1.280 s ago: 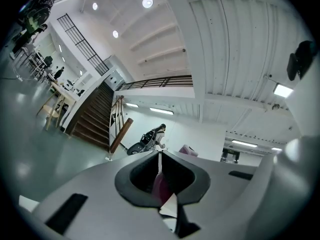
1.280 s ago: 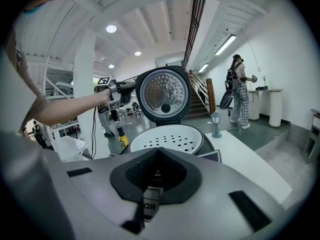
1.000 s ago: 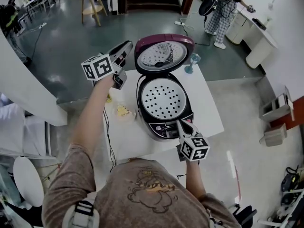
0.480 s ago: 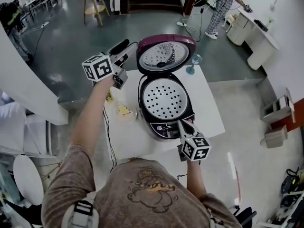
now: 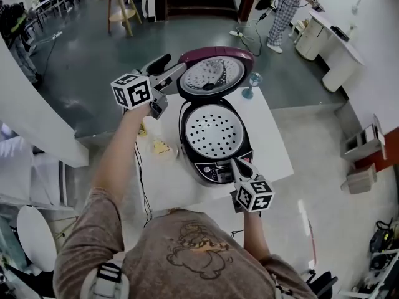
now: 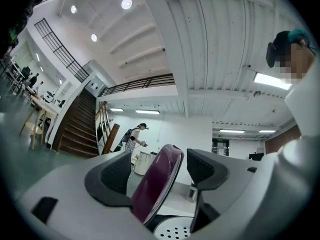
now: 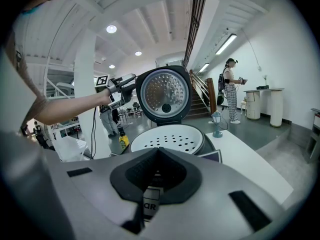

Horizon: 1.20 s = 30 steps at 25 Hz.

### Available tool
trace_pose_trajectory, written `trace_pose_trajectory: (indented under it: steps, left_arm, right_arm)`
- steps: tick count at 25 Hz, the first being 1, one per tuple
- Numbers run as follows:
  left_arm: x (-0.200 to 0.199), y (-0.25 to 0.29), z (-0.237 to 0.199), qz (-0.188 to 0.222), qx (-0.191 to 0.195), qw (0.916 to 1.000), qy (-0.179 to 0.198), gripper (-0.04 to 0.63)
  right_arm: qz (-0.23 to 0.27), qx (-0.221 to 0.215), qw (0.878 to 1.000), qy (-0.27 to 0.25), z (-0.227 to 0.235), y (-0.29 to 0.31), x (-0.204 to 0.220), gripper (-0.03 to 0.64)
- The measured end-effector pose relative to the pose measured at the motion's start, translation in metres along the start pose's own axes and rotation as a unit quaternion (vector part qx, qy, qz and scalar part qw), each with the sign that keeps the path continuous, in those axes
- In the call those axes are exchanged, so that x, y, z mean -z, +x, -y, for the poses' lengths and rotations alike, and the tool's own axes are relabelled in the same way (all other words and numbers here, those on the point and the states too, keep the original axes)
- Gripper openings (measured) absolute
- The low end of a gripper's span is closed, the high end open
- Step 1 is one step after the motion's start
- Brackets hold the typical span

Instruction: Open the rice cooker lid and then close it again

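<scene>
Opening wide, left tool (image 5: 167,68) straddles the lid (image 5: 215,73).

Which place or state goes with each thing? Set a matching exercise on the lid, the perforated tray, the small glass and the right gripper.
Things:
1 lid
2 perforated tray
3 small glass
4 right gripper

Places or states:
A shut, at the front of the cooker
B raised, standing open
C on the table, right of the lid
D lying in the cooker

Pairs: 1-B; 2-D; 3-C; 4-A
</scene>
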<state>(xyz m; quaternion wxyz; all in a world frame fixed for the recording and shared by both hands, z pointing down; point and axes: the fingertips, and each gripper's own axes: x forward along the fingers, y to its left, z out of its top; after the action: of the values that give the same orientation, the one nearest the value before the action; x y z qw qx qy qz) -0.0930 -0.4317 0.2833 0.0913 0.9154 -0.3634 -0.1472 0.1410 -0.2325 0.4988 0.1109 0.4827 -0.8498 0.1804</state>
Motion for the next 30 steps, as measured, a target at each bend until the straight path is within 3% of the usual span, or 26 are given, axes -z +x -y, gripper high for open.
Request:
trace_pose_trajectory:
  steps: [13,30]
  left_arm:
    - [0.012,0.023,0.016,-0.014,0.029,0.9995,-0.001,0.345]
    - [0.011,0.022,0.019,-0.002,0.031,0.9993,-0.022,0.345]
  right_arm:
    - [0.0,-0.001,1.0,-0.001,-0.001,0.0,0.0,0.002]
    - [0.002,-0.003,1.0,0.003,0.0,0.0,-0.001,0.002]
